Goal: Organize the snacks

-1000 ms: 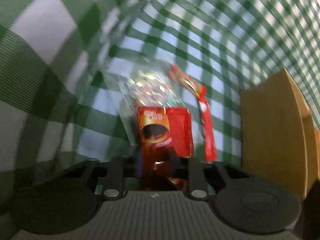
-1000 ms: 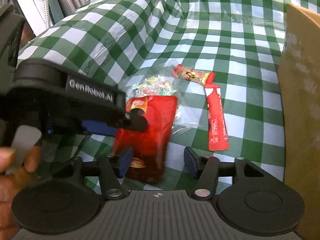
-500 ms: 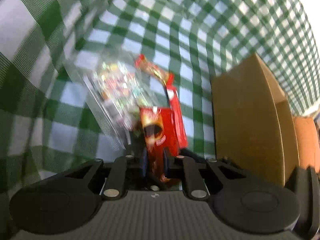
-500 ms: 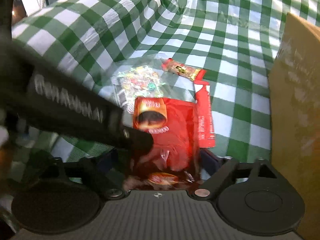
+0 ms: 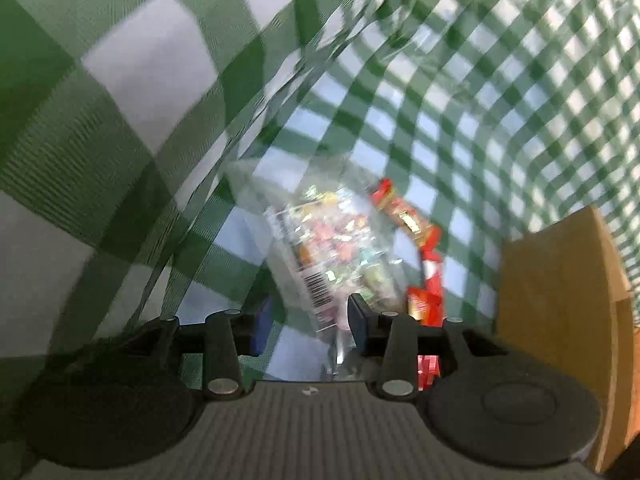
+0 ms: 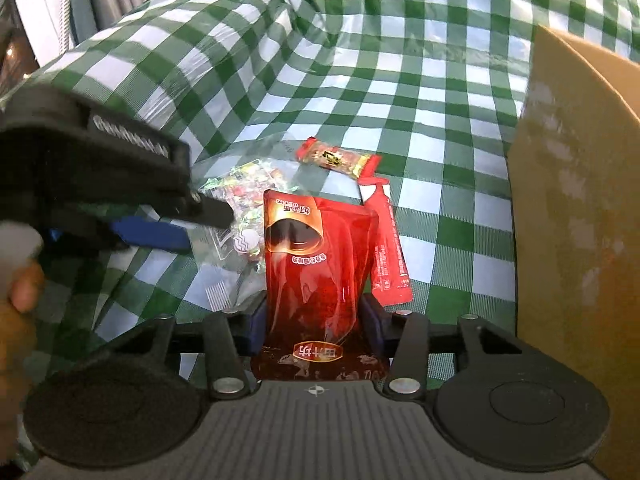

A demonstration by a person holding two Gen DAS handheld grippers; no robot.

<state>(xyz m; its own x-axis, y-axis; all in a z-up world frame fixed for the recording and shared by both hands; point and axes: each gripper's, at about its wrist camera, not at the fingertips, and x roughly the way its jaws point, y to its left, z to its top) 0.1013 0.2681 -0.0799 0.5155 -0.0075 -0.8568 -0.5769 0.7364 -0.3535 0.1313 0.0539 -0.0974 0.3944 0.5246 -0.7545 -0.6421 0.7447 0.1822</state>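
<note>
A red snack pouch (image 6: pixel 320 264) stands upright between the fingers of my right gripper (image 6: pixel 314 320). The jaws are closing and both pads press its sides. My left gripper (image 5: pixel 308 320) is opening and grips nothing. A clear bag of mixed candies (image 5: pixel 336 248) lies on the cloth beyond its fingers. In the right wrist view the left gripper (image 6: pixel 192 224) hovers over that candy bag (image 6: pixel 240 196), left of the pouch. A long red stick pack (image 6: pixel 386 248) and a small red-and-gold bar (image 6: pixel 336 158) lie just behind the pouch.
A green-and-white checked tablecloth (image 6: pixel 400 80) covers the table, wrinkled at the back. A tall cardboard box (image 6: pixel 580 200) stands close on the right, also the box (image 5: pixel 560 280) in the left wrist view. A person's hand (image 6: pixel 20 292) holds the left gripper.
The left gripper let go of the red pouch, opened and drew away to the left over the candy bag. The right gripper closed in on the pouch's sides.
</note>
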